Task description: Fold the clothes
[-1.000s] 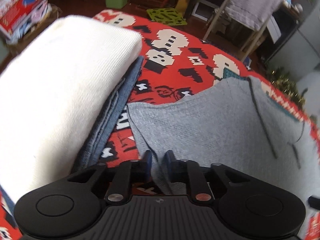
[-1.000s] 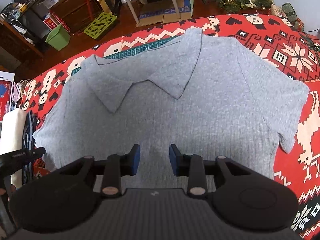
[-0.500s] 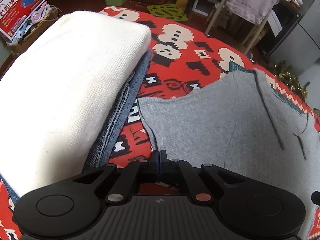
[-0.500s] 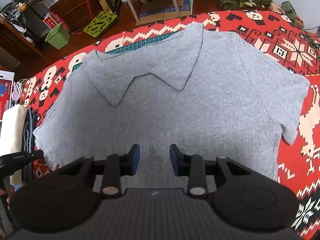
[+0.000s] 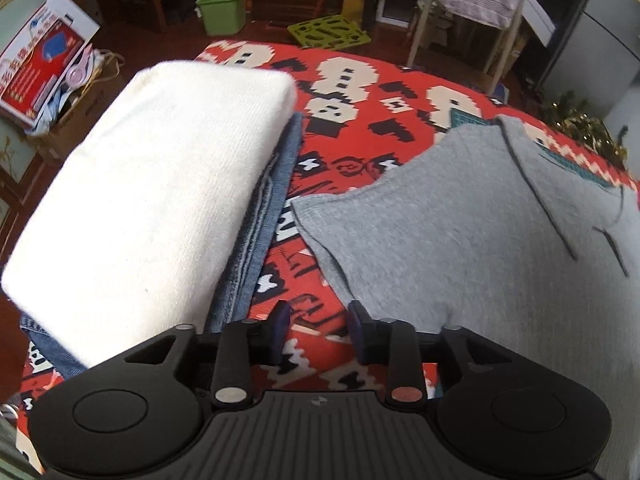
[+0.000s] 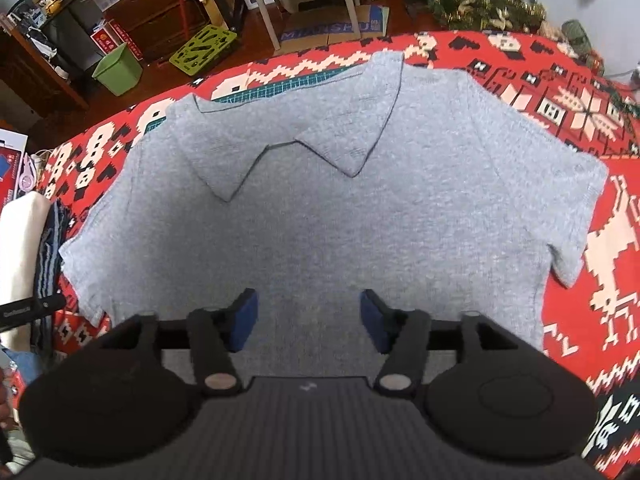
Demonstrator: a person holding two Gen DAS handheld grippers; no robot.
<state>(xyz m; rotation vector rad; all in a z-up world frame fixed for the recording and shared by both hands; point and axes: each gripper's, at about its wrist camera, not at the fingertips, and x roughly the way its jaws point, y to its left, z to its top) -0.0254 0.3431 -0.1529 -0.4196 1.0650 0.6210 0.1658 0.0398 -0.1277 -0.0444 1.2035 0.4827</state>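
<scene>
Grey polo shirt [image 6: 340,216] lies spread flat on the red patterned blanket [image 6: 608,240] over the desk, collar far from the right gripper [image 6: 309,316], whose jaws stand wide apart above its lower body. The left gripper [image 5: 318,330] has jaws apart, empty, just outside the shirt's sleeve edge. Left of them sits a folded white garment [image 5: 160,200] on folded denim [image 5: 260,240]. Beyond, a cardboard sheet [image 6: 332,28] reads "MIANSHU".
</scene>
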